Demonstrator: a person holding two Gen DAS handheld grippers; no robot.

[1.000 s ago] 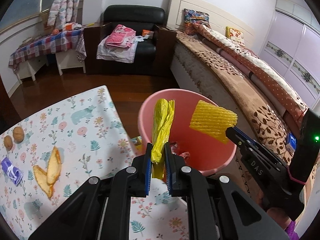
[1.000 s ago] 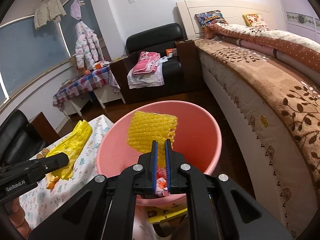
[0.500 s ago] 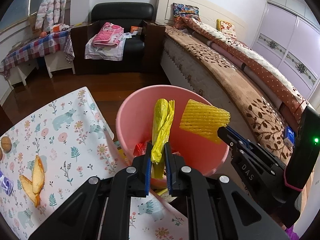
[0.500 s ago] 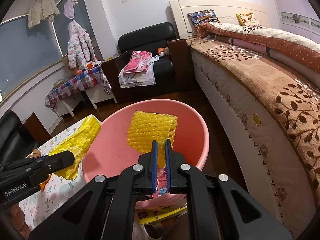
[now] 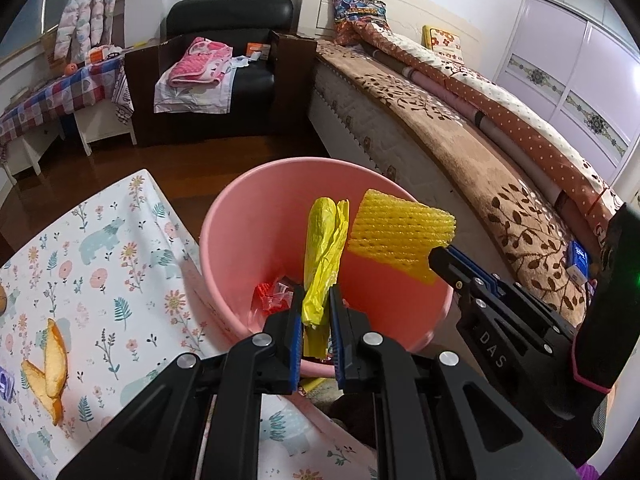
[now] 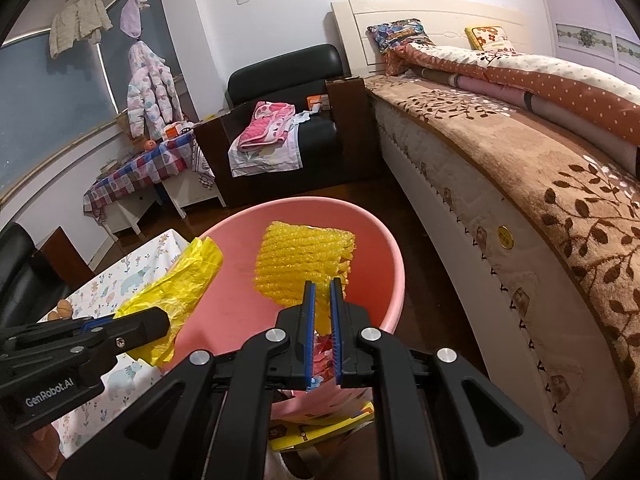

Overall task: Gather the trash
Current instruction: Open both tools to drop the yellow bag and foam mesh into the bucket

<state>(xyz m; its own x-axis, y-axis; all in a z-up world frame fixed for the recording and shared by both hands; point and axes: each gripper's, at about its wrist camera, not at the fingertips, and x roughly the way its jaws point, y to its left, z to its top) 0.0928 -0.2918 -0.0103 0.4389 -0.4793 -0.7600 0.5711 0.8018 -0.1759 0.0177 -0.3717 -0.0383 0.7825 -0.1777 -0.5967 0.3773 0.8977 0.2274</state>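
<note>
Bedroom furniture fills the background: one bed with a brown leaf-patterned cover, one black armchair piled with folded cloth, and one low table under a checked cloth. Nearer stands one table with a floral tablecloth, and touching its edge is one pink bucket on the dark wood floor. Red wrappers lie at the bottom of the bucket. On the tablecloth are two pieces of orange peel.

Two pieces of trash are held above the open bucket, side by side. The left gripper is clamped narrowly on one crumpled yellow plastic bag, which stands up out from between its blue-padded fingers, over the bucket's near side. The right gripper is closed almost fully on the lower edge of one yellow foam net, which rises above its fingertips and hangs over the bucket's middle. Neither piece touches the bucket.
</note>
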